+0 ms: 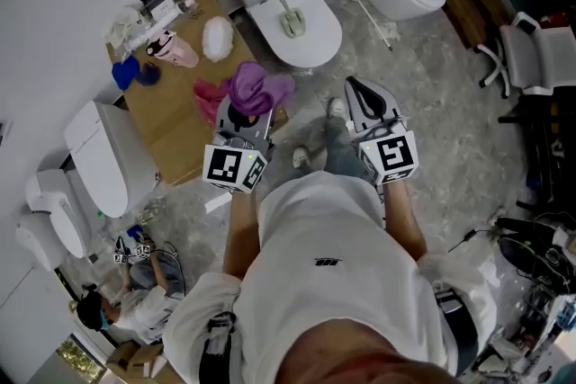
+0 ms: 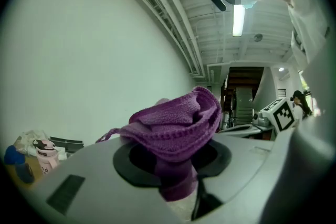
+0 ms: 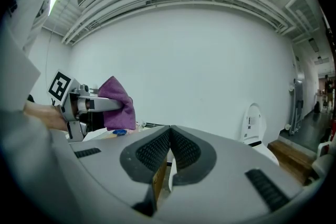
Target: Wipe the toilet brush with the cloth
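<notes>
Cloth [image 2: 173,123], purple, bunched: clamped between the jaws of the left gripper [image 1: 241,120], folds spilling over both pads.
Right gripper [image 3: 170,147]: ribbed pads pressed together, nothing between.
Right gripper view only: cloth seen side-on, hanging below the left jaws against a white wall.
Head view only: layout. Grippers side by side above the floor [image 1: 432,103]; cloth over the near corner of the wooden table [image 1: 175,126]. Toilet brush [image 1: 288,13], apparently the long-handled item, lies on the closed lid of the toilet [image 1: 315,45] just beyond.
Open floor extends right of the right gripper.
</notes>
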`<state>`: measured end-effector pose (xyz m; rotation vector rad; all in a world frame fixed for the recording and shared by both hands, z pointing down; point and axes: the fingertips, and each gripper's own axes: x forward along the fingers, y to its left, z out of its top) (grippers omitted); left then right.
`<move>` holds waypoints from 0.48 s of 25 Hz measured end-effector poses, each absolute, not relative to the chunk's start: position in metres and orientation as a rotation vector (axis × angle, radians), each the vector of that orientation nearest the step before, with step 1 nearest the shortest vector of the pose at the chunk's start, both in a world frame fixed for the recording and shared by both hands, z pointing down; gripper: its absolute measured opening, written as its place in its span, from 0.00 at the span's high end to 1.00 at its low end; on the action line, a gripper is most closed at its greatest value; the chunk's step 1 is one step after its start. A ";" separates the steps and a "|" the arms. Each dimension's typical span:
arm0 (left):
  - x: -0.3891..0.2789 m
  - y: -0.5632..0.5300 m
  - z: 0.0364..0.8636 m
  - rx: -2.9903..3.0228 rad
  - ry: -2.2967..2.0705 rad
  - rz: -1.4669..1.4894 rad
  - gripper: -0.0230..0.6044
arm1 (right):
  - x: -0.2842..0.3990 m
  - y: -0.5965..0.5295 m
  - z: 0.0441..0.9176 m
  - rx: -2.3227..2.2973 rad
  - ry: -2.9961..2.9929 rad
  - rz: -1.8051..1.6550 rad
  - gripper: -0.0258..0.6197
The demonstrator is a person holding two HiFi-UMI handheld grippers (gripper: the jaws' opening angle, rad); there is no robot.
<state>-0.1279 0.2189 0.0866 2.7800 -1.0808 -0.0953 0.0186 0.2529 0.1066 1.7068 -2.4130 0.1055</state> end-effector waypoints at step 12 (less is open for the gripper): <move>-0.092 0.137 0.122 2.706 -1.172 -0.056 0.73 | 0.053 0.153 0.136 1.574 -2.486 0.179 0.97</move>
